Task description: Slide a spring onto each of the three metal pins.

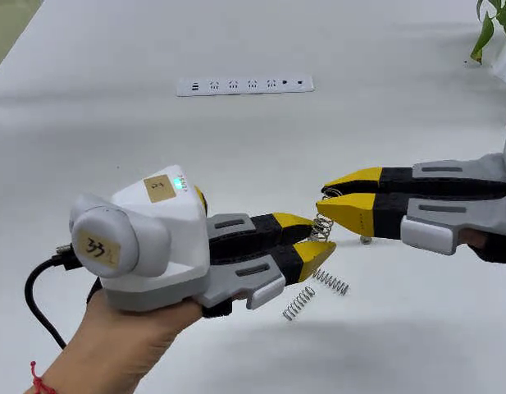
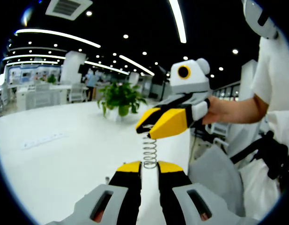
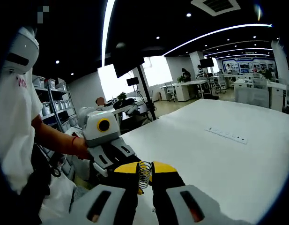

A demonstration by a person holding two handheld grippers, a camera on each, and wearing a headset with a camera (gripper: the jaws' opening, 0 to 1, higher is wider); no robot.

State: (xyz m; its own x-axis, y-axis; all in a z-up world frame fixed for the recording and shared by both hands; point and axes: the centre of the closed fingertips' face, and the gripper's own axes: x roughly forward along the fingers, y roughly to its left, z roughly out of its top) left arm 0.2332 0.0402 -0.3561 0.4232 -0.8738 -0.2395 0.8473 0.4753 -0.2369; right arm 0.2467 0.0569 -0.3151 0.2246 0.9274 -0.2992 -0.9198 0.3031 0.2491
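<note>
The small steel coil spring (image 1: pixel 321 227) is suspended above the white bench (image 1: pixel 113 123), spanned between two pairs of yellow-tipped tongs. The right tongs (image 1: pixel 321 197) are pressed onto its upper end and the left tongs (image 1: pixel 322 235) pinch its lower end. This two-point grip holds the coil straight, presumably for threading; no pin inside the coil can be made out. One loose wire spring (image 1: pixel 330 281) and a second loose wire spring (image 1: pixel 298 302) lie on the bench just nearer the person than the held spring, evidently stock for the other pins. A small grey metal piece (image 1: pixel 366 240), possibly a pin, rests just right of the held spring. A white power strip (image 1: pixel 244 85) lies well beyond it, clear of the work.
</note>
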